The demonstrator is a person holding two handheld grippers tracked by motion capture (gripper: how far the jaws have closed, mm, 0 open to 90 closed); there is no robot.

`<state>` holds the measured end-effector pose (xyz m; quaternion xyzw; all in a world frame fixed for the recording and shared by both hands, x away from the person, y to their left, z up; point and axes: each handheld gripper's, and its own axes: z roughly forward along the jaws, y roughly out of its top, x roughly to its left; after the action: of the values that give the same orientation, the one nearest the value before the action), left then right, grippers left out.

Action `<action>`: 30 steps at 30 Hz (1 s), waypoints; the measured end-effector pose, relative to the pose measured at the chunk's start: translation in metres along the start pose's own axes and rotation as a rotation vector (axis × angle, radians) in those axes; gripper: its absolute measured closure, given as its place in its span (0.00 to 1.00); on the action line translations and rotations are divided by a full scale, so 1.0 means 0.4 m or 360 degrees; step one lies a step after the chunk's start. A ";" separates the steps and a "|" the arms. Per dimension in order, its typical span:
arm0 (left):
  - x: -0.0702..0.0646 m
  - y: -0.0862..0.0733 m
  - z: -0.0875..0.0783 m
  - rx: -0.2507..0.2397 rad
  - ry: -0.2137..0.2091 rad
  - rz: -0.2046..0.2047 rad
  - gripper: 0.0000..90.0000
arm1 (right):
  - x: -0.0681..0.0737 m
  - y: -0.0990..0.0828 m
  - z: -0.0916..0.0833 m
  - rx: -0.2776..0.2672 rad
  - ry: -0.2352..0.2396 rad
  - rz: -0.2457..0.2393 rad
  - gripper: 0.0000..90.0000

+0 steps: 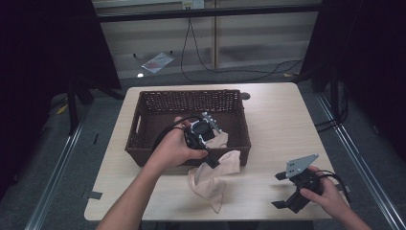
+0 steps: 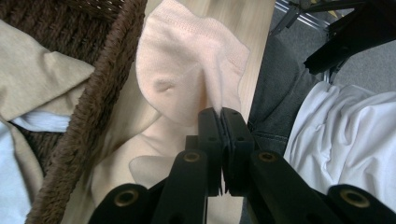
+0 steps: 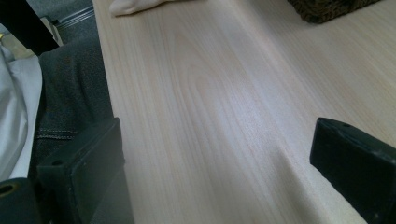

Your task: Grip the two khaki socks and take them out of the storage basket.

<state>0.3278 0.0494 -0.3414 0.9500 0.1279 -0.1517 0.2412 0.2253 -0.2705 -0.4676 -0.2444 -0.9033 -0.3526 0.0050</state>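
Note:
A pale peach cloth (image 1: pixel 214 181) hangs over the front wall of the brown wicker basket (image 1: pixel 143 103) and spreads onto the wooden table (image 1: pixel 282 124). My left gripper (image 1: pixel 211 161) sits at that front wall, shut on a fold of the peach cloth (image 2: pixel 182 79); in the left gripper view its jaws (image 2: pixel 220 113) meet on the fabric beside the basket rim (image 2: pixel 93 116). My right gripper (image 1: pixel 279 190) rests low near the table's front right corner, open, with bare tabletop between its jaws (image 3: pixel 215 154).
Inside the basket lie a beige cloth (image 2: pixel 42 74) and a light blue one (image 2: pixel 11 186). The table's front edge runs close to the person's lap (image 2: pixel 345 135). Black cables (image 1: pixel 230 72) trail on the floor behind the table.

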 end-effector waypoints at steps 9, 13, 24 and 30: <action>0.005 -0.015 0.031 0.0001 0.0032 0.0000 0.93 | 0.000 0.000 0.002 -0.0002 0.0002 -0.0007 0.03; 0.011 -0.027 0.037 -0.0044 0.0075 -0.0035 0.64 | 0.001 -0.001 0.002 0.0002 0.0003 -0.0001 0.03; 0.011 -0.070 0.048 -0.0117 0.0181 -0.0015 0.22 | 0.000 0.000 0.004 0.0004 0.0001 -0.0008 0.03; 0.011 -0.097 0.052 -0.0172 0.0225 0.0042 0.14 | 0.001 0.000 0.004 0.0004 0.0002 -0.0004 0.03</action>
<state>0.3149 0.0729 -0.3768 0.9455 0.1402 -0.0740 0.2845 0.2253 -0.2693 -0.4687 -0.2431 -0.9041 -0.3515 0.0055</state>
